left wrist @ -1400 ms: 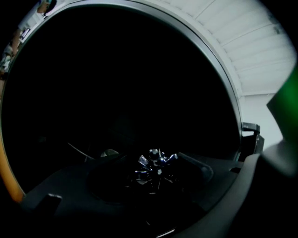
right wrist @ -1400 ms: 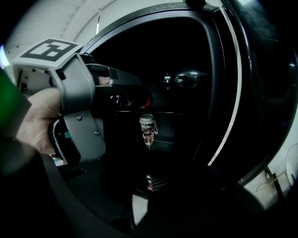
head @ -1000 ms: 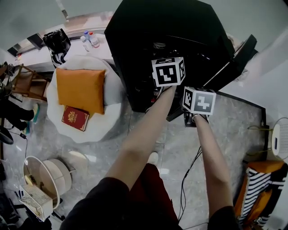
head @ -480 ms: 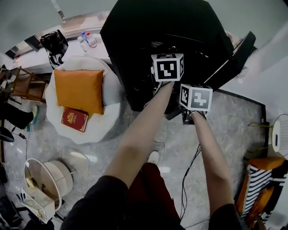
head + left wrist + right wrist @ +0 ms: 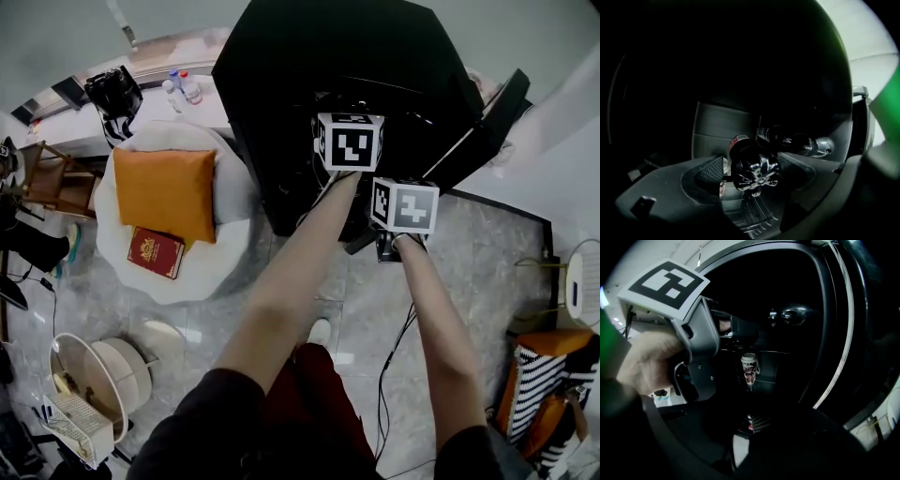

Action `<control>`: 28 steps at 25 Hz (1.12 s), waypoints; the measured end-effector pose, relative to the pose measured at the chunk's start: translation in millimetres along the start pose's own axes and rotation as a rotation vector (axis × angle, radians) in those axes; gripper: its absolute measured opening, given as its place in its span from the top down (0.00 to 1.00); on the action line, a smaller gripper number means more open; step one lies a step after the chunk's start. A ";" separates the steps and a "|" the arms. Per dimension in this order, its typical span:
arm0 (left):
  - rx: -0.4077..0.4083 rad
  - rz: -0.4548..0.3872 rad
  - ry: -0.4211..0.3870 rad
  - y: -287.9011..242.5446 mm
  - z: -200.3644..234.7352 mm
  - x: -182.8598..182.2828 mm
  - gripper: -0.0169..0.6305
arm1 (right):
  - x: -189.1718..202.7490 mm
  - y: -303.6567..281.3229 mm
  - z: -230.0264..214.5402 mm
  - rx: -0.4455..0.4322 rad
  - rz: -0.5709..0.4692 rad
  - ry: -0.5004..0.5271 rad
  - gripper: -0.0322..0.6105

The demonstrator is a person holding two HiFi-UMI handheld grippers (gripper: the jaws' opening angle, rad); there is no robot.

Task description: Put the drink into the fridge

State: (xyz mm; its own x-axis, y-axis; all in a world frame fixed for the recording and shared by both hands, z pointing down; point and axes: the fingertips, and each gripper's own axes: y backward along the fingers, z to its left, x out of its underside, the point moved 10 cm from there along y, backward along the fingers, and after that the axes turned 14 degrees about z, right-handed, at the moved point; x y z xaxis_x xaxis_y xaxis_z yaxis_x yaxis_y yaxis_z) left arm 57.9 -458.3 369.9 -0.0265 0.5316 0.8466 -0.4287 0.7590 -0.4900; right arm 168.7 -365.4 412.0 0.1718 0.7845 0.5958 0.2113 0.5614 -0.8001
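Observation:
The black fridge point(image 5: 375, 56) stands open in the head view, and my left arm reaches into it behind its marker cube point(image 5: 349, 141). In the left gripper view a dark cola bottle point(image 5: 757, 172) lies on a wire shelf, base toward me. My left gripper point(image 5: 751, 164) has just been opening; the bottle lies between its jaws, and a gap shows beside the left pad point(image 5: 710, 171). My right gripper's cube point(image 5: 405, 206) hangs by the door opening. Its jaws are too dark to read in the right gripper view.
More dark bottles point(image 5: 801, 143) lie deeper on the shelf, and a lidded cup point(image 5: 749, 367) stands on another. The fridge door point(image 5: 497, 122) swings out to the right. A round white table point(image 5: 122, 272) with an orange cushion point(image 5: 167, 187) and a red book point(image 5: 157, 251) stands left. A cable point(image 5: 389, 375) crosses the floor.
The left gripper's marker cube has rolled slightly and edged up toward the fridge. The right gripper and its arm keep their place.

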 end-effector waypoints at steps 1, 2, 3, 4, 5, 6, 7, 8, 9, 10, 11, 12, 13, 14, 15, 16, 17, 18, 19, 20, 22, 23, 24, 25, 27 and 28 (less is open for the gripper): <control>-0.003 0.001 -0.009 0.6 -0.3 -0.4 0.44 | 0.0 0.6 0.1 0.001 -0.002 0.000 0.92; -0.003 0.002 -0.015 1.6 -0.6 -0.5 0.43 | 0.2 1.3 0.7 0.000 -0.005 -0.001 0.92; -0.003 0.002 -0.019 3.3 -0.8 -0.2 0.42 | 0.5 2.1 2.0 -0.003 -0.007 -0.001 0.92; -0.002 0.001 -0.022 5.7 -1.0 0.5 0.42 | 0.8 2.7 3.7 -0.011 -0.009 -0.001 0.92; 0.000 -0.001 -0.024 8.5 -1.2 1.5 0.42 | 1.3 3.0 5.5 -0.023 -0.010 -0.001 0.92; 0.003 -0.004 -0.026 11.3 -1.4 2.9 0.41 | 1.8 3.9 7.0 -0.029 -0.011 -0.001 0.92; 0.006 -0.009 -0.027 14.1 -1.4 4.5 0.41 | 1.6 6.6 8.5 -0.027 -0.013 0.000 0.92; 0.008 -0.015 -0.028 16.8 -1.2 6.3 0.41 | 1.4 9.7 9.5 -0.020 -0.016 0.000 0.92; 0.010 -0.021 -0.029 19.1 -1.0 8.1 0.41 | 1.7 11.3 9.5 -0.012 -0.019 -0.001 0.92; 0.013 -0.026 -0.030 21.4 -0.9 10.1 0.41 | 2.2 12.1 9.3 -0.008 -0.024 -0.003 0.92; 0.016 -0.029 -0.030 23.8 -0.9 12.3 0.41 | 2.3 12.9 9.7 -0.008 -0.029 -0.004 0.92; 0.020 -0.029 -0.027 26.5 -0.8 14.6 0.41 | 2.5 14.0 10.5 -0.010 -0.035 -0.005 0.92; 0.023 -0.030 -0.025 29.7 -0.5 17.1 0.41 | 3.1 15.3 11.7 -0.010 -0.041 -0.008 0.92; 0.026 -0.032 -0.023 33.3 -0.1 19.6 0.41 | 4.1 16.7 12.7 -0.008 -0.045 -0.010 0.92; 0.029 -0.033 -0.021 37.0 0.6 22.1 0.41 | 5.6 18.0 13.3 -0.003 -0.047 -0.013 0.92; 0.031 -0.033 -0.020 40.7 1.4 24.5 0.41 | 7.2 19.1 13.3 0.003 -0.049 -0.016 0.92; 0.032 -0.032 -0.020 43.9 2.2 26.6 0.41 | 8.3 20.5 13.5 0.008 -0.053 -0.019 0.92; 0.032 -0.031 -0.020 47.0 3.1 28.6 0.41 | 8.8 22.4 14.1 0.009 -0.059 -0.021 0.92; 0.034 -0.033 -0.021 50.5 4.2 30.5 0.42 | 8.9 24.7 15.3 0.006 -0.068 -0.023 0.92; 0.040 -0.037 -0.020 54.4 5.3 32.4 0.42 | 9.2 27.1 16.9 0.002 -0.078 -0.025 0.92; 0.054 -0.049 -0.019 63.5 7.5 36.2 0.42 | 11.4 30.8 19.3 -0.001 -0.092 -0.030 0.92; 0.059 -0.053 -0.022 68.4 8.4 37.8 0.44 | 12.6 32.8 20.7 0.000 -0.097 -0.030 0.92; 0.061 -0.057 -0.027 73.5 9.2 39.0 0.47 | 13.7 35.6 22.6 0.003 -0.101 -0.029 0.92; 0.061 -0.061 -0.034 78.8 9.9 40.0 0.49 | 15.1 38.8 24.4 0.007 -0.106 -0.029 0.92; 0.058 -0.075 -0.052 90.3 9.9 42.1 0.57 | 17.9 45.8 27.8 0.012 -0.124 -0.032 0.92; 0.056 -0.082 -0.063 96.0 9.2 43.4 0.61 | 19.2 49.6 29.4 0.011 -0.136 -0.036 0.92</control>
State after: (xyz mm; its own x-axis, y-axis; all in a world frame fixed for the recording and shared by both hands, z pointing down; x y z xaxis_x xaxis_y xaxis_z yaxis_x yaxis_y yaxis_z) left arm 7.3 -365.8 361.5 -0.0453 0.4423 0.8957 -0.4812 0.7761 -0.4076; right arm 154.2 -314.8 381.7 0.1080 0.7099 0.6960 0.2197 0.6657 -0.7131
